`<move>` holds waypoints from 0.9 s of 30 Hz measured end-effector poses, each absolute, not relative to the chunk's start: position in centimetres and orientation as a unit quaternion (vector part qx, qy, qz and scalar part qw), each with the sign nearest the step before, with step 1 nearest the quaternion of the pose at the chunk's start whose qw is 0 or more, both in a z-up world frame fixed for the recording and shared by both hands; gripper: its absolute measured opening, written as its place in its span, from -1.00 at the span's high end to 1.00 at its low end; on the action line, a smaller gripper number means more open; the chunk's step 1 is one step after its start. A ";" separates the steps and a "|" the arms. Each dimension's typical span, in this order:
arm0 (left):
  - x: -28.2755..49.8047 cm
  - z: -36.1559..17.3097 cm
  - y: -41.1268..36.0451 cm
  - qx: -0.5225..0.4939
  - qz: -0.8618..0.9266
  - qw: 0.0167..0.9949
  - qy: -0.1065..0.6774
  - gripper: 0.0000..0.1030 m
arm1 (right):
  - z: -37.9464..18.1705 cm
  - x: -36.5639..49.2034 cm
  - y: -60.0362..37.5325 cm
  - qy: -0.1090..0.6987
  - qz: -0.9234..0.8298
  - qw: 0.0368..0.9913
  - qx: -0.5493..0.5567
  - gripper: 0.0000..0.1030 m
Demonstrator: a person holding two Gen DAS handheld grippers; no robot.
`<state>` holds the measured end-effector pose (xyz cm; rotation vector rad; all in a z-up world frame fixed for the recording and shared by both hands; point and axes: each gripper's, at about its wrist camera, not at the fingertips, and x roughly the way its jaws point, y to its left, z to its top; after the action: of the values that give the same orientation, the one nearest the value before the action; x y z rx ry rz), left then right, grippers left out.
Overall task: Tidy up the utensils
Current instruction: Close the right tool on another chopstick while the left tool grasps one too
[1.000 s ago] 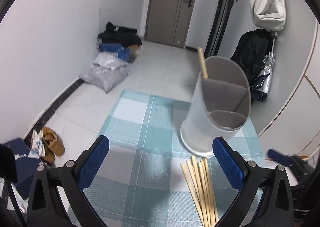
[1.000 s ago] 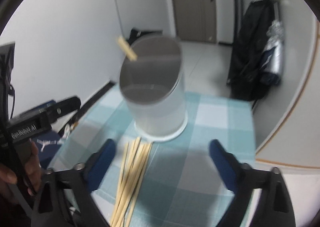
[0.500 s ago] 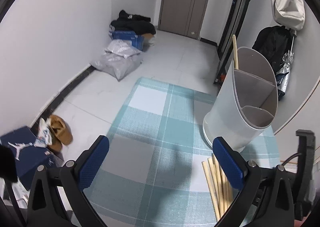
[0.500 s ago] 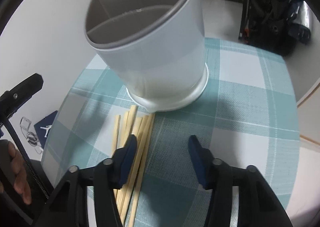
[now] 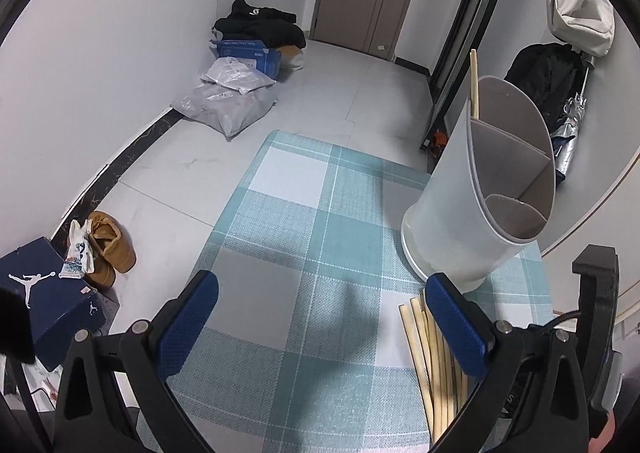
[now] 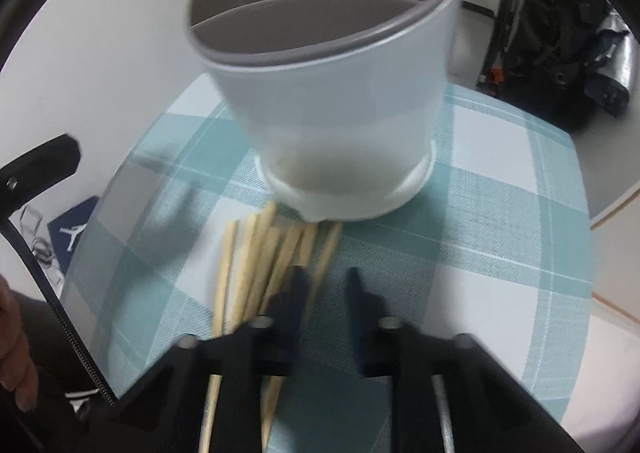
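Now we hold our right gripper [image 6: 324, 285] low over the checked mat [image 6: 500, 221], its jaws drawn in to a narrow gap. One stick from the loose pile of chopsticks [image 6: 264, 249] runs along the gap at the left finger, but the blur keeps us from telling whether the pads are pinching it. The pile lies flat on the mat, its far ends touching or just short of the base of the white utensil holder [image 6: 340, 101]. This holder stands upright on the mat, with grey dividers splitting it into compartments.

Our left gripper [image 5: 320, 321] hangs above the mat [image 5: 288, 213] with its blue pads spread wide and nothing between them. From its camera the chopsticks [image 5: 420, 341] lie behind the right finger, just beside the holder [image 5: 460, 213], and 1 chopstick [image 5: 474, 81] stands upright in the holder's rear compartment. On the floor beyond the mat's left edge we see a brown shoe [image 5: 108, 249] and a dark blue shoebox [image 5: 44, 293].
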<state>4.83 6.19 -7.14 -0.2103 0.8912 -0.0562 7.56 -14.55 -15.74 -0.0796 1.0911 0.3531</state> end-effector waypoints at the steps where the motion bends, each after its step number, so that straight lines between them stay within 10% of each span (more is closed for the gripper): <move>1: 4.9 -7.0 6.2 -0.102 -0.028 0.897 0.430 -0.97 | -15.7 7.3 -14.4 0.516 0.167 0.839 -0.043 0.88; 27: 4.8 -8.9 7.0 -0.133 -0.051 0.865 0.481 -0.97 | -15.3 5.7 -15.3 0.537 0.172 0.821 -0.088 0.77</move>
<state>4.77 7.02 -8.95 -0.2792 1.0073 -0.1068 5.67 -15.30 -15.30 -0.1877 1.1425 0.3660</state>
